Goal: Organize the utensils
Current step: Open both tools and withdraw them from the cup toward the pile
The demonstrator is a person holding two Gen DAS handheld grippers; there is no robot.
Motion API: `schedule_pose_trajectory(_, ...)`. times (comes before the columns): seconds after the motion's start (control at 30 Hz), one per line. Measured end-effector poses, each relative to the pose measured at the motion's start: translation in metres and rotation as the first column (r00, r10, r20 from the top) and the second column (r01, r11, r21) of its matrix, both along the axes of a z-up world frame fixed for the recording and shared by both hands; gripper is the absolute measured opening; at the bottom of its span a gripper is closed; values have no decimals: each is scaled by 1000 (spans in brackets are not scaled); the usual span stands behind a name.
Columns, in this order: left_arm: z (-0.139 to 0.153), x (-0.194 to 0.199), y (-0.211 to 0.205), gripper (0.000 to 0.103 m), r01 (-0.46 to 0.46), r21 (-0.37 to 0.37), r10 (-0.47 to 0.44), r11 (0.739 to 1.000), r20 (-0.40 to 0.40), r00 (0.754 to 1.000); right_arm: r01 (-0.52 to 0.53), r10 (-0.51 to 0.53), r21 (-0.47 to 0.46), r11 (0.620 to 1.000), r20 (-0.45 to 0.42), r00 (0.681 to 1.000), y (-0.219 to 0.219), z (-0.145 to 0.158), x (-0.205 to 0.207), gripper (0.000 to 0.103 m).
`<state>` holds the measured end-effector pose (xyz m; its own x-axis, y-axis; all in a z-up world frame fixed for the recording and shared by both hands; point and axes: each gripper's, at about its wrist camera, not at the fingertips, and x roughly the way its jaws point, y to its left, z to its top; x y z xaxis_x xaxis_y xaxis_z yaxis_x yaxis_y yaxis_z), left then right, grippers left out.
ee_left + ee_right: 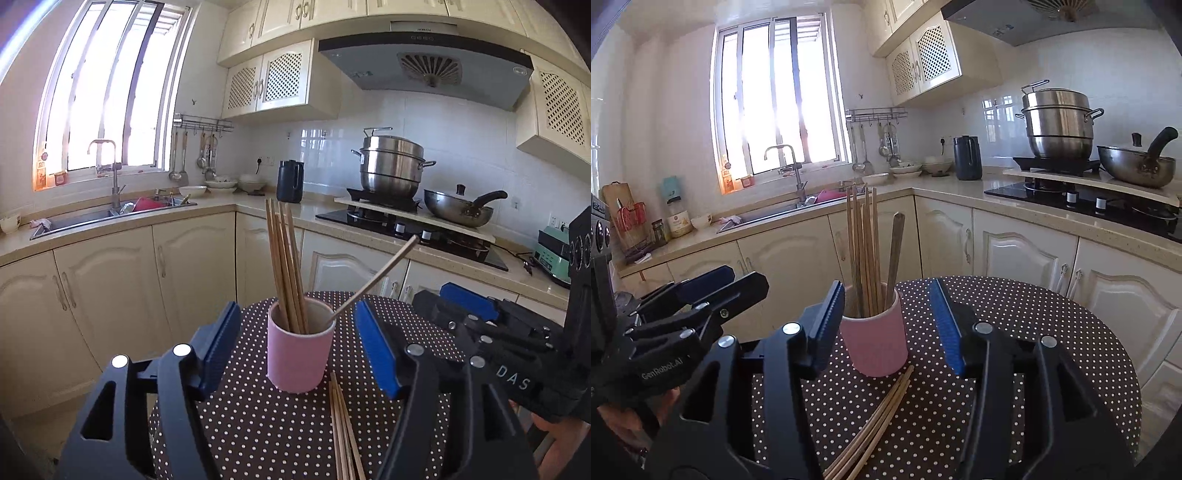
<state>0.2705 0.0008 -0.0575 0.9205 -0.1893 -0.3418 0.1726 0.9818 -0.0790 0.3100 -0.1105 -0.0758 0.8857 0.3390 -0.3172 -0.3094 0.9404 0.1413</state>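
Your left claw (299,343) stands wide, its blue pads (376,350) on either side of the pink cup (297,354) but clear of it, with nothing pressed between them. Your right claw (886,325) is also parted, a little narrower, and its blue pads (945,328) likewise flank the cup without touching its wall.

The pink cup stands upright on the round table (258,424), which wears a brown cloth with white dots. Inside the cup a bundle of wooden chopsticks (284,266) stands nearly upright, leaning toward the cup's left side in the left wrist view. One more single chopstick (376,277) rests in the cup tilted well away from the bundle, its upper end pointing toward the stove side.

On the cloth just in front of the cup lies a loose bunch of chopsticks (871,424), flat, with their far tips close to the cup's base; whether they touch it you cannot tell from these views. They lie below and between your two claws.

In the left wrist view your right claw's black body shows at the right edge, beside the cup; in the right wrist view the left one shows at the left edge.

Behind the table runs the kitchen counter (960,184) with a sink (768,218), a dark kettle (967,157), a steel steamer pot (1058,122) and a wok (1137,166) on the stove.
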Motion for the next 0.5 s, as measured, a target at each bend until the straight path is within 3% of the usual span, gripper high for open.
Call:
schedule_pose_trajectory(0.2, -25, 3, -3, 64, 31, 8, -29, 999, -185, 982, -5, 2, -37, 999, -78, 997, -5, -14, -16, 50)
schedule_pose_trajectory(0.5, -60, 2, -18, 64, 83, 67, -55, 994, -344, 937, -7, -9, -69, 998, -234, 972, -12, -48, -22, 52)
